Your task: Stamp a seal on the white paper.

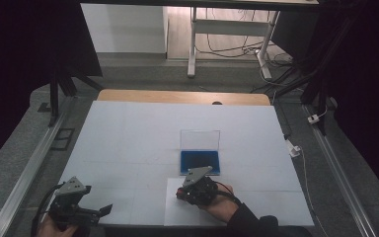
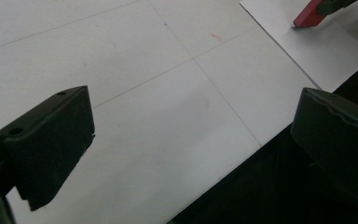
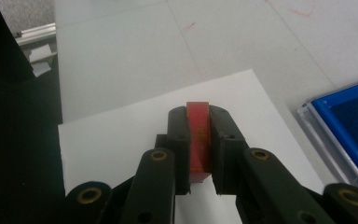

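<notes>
Right gripper view is showing the right tongs (image 3: 199, 140) clamping a red block (image 3: 198, 135) over white paper (image 3: 121, 135); left tongs (image 2: 186, 140) are hanging wide open, holding nothing, at the worktop's (image 2: 135, 56) near left

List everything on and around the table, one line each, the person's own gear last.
Flat red block: one, red, clamped in the right gripper over the paper sheet.
Loose white paper sheet: one, white, near table edge.
Blue tray with clear upright lid: one, blue, mid-table beyond the right gripper.
White-covered table: one, white top, wooden far edge.
White desk frame: one, background floor.
Left gripper: black, open, near-left corner.
Right gripper: black, shut.
</notes>
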Demonstrator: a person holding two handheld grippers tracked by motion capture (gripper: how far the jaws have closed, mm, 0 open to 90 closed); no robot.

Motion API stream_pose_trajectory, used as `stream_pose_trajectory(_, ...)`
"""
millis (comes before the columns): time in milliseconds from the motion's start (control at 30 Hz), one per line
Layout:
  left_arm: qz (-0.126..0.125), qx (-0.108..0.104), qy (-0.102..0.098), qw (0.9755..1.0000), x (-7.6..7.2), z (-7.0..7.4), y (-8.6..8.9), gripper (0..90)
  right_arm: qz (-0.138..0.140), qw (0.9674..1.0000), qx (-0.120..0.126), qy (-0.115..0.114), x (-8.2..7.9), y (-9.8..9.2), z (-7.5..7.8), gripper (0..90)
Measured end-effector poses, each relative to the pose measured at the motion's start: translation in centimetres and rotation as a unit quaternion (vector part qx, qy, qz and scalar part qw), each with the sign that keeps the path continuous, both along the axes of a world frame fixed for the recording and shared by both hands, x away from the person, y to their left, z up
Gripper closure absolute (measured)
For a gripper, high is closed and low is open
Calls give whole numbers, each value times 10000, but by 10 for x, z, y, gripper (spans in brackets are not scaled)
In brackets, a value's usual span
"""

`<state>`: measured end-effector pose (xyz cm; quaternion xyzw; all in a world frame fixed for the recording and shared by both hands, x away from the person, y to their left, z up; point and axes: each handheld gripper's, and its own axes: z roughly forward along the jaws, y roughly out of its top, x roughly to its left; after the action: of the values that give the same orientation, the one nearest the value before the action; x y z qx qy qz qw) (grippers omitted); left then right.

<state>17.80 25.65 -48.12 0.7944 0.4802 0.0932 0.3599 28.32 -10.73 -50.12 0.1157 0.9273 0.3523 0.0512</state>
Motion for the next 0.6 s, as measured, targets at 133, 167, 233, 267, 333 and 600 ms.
stream_pose_trajectory(133,-1,0,-9,10000,0,0,0,0,-50,9999,129,-22,1,-2,5,801)
stream_pose_trajectory(167,-2,-1,-10,10000,0,0,0,0,-69,9999,153,9,1,-3,6,801)
stream_pose_trajectory(233,-3,-9,-5,10000,0,0,0,0,-70,9999,118,-1,2,-4,7,801)
stream_pose_trajectory(267,-4,-14,-8,10000,0,0,0,0,-75,9999,146,33,2,-4,8,801)
stream_pose_trajectory(333,-5,-17,-11,10000,0,0,0,0,-88,9998,191,76,2,-5,9,801)
stream_pose_trajectory(600,-13,-37,-10,10000,0,0,0,0,-135,9992,345,132,6,-9,14,801)
